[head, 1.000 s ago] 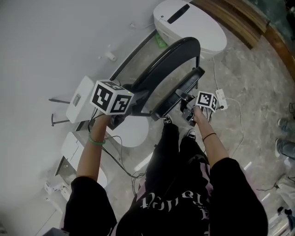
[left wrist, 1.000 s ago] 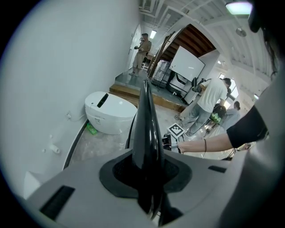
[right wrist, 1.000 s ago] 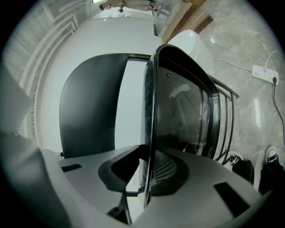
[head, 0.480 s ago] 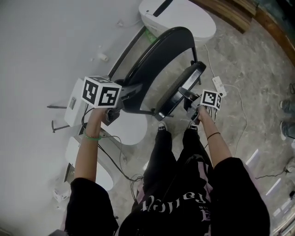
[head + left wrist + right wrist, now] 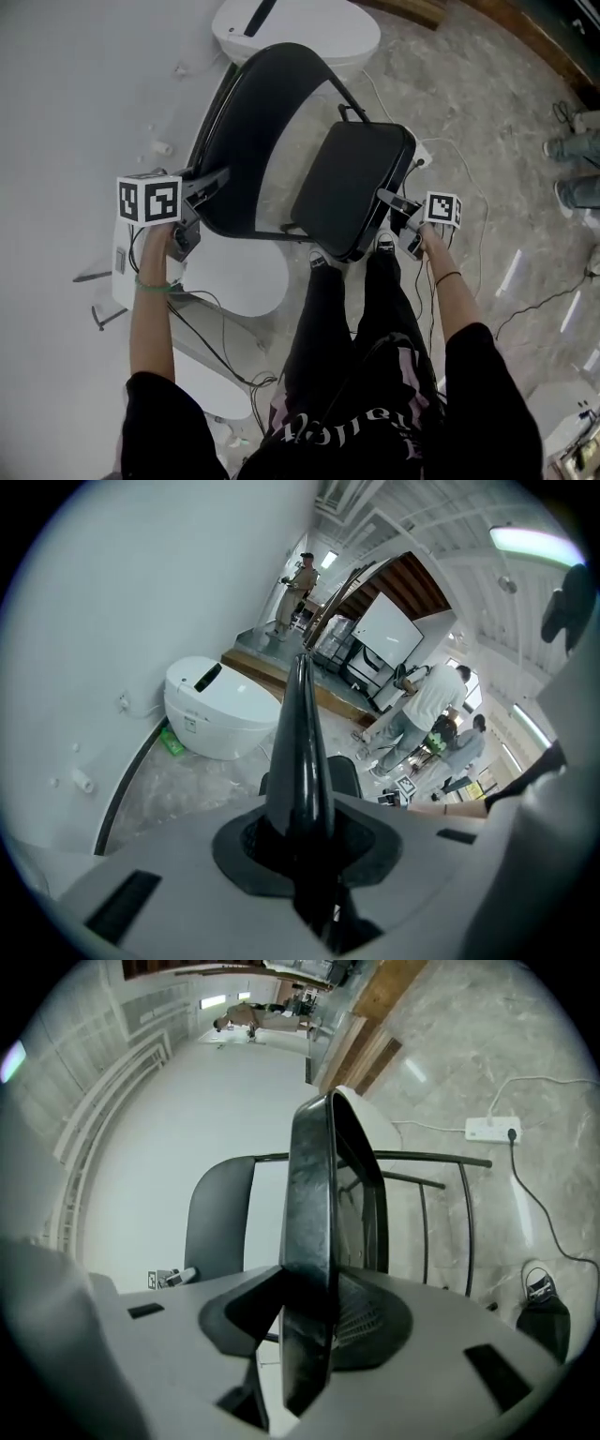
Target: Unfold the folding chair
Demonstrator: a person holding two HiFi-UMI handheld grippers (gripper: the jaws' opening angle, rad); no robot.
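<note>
In the head view the black folding chair stands spread, its curved backrest (image 5: 246,131) at left and its seat (image 5: 349,186) swung down flat at right. My left gripper (image 5: 199,190) clamps the backrest's side edge; its jaws are closing. In the left gripper view that edge (image 5: 300,742) runs up out of the left gripper (image 5: 302,825). My right gripper (image 5: 397,212) holds the seat's front edge; its jaws are opening, with the edge still touching both sides. The seat edge (image 5: 314,1204) fills the right gripper (image 5: 314,1309) in the right gripper view.
A white oval appliance (image 5: 295,28) stands behind the chair by the white wall. More white units (image 5: 234,277) and cables lie at left. A power strip (image 5: 419,157) with its cord lies right of the seat. Other people's feet (image 5: 572,150) show at far right.
The seat has swung down and away from the backrest, from nearly folded to flat. My right gripper moved right and down with it. The left gripper slid left and lower along the backrest.
</note>
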